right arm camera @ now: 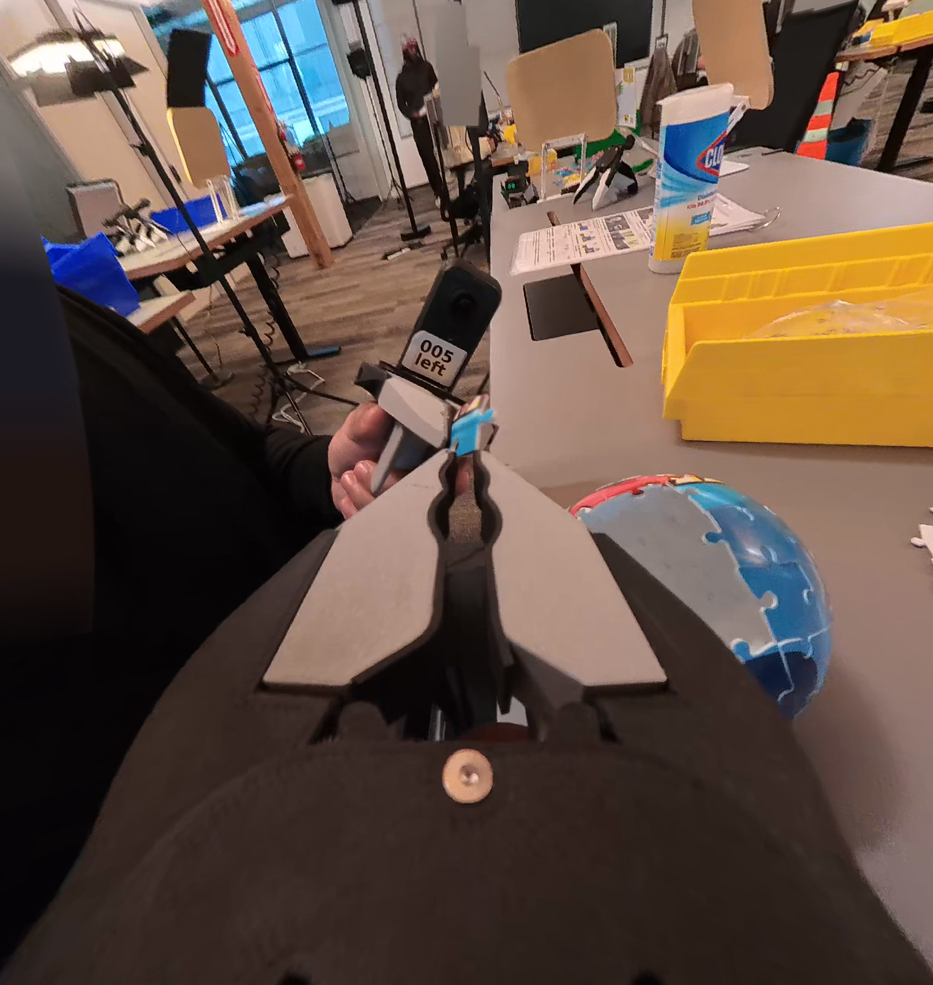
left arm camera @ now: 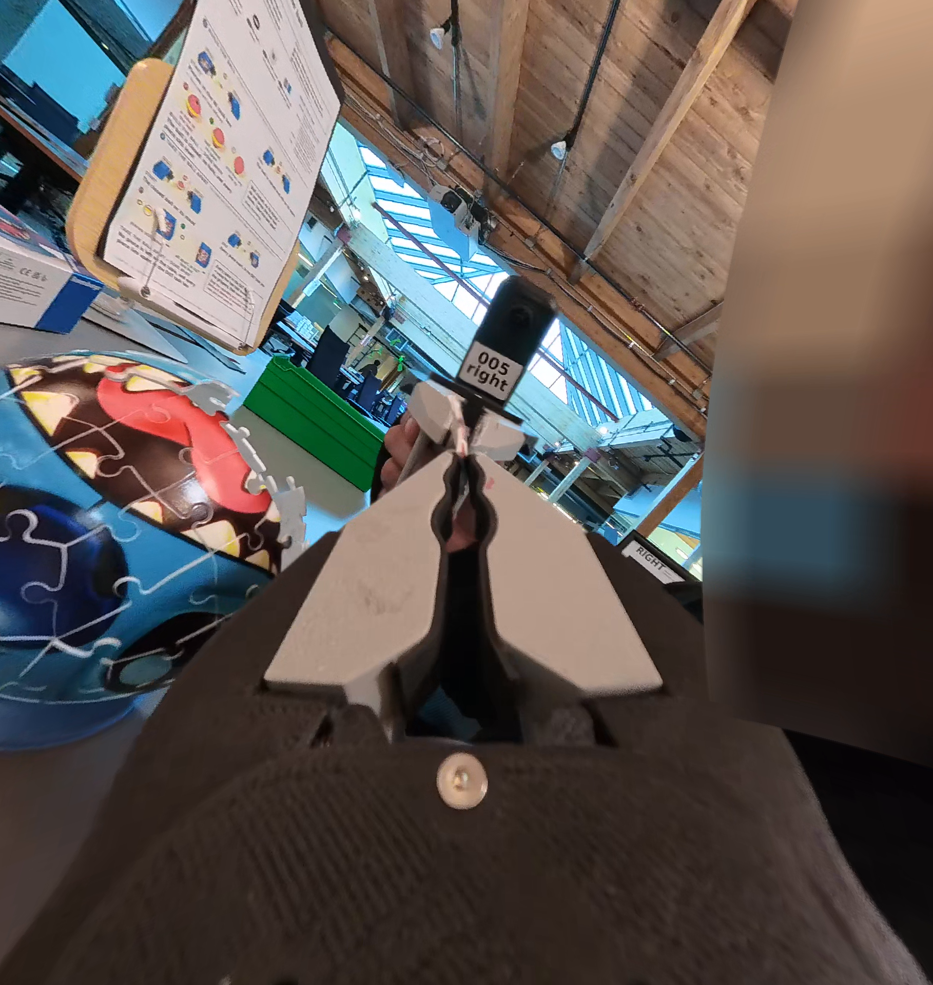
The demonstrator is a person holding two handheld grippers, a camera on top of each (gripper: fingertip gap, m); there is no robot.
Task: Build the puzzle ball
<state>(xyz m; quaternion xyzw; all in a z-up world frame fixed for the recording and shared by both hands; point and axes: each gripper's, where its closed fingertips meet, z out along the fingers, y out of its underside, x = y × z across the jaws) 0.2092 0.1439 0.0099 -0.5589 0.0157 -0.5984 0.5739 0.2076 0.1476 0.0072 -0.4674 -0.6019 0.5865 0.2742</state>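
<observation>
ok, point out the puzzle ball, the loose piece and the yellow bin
puzzle ball (left arm camera: pixel 107 533), left wrist view, on its printed shell.
loose piece (right arm camera: pixel 469 432), right wrist view, on its blue face.
yellow bin (right arm camera: pixel 805 394), right wrist view, on its front wall.

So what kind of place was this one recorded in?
Probably an open workshop or lab-style office: rows of desks, light stands, a yellow bin on the grey table, and an exposed timber ceiling with skylights.
</observation>
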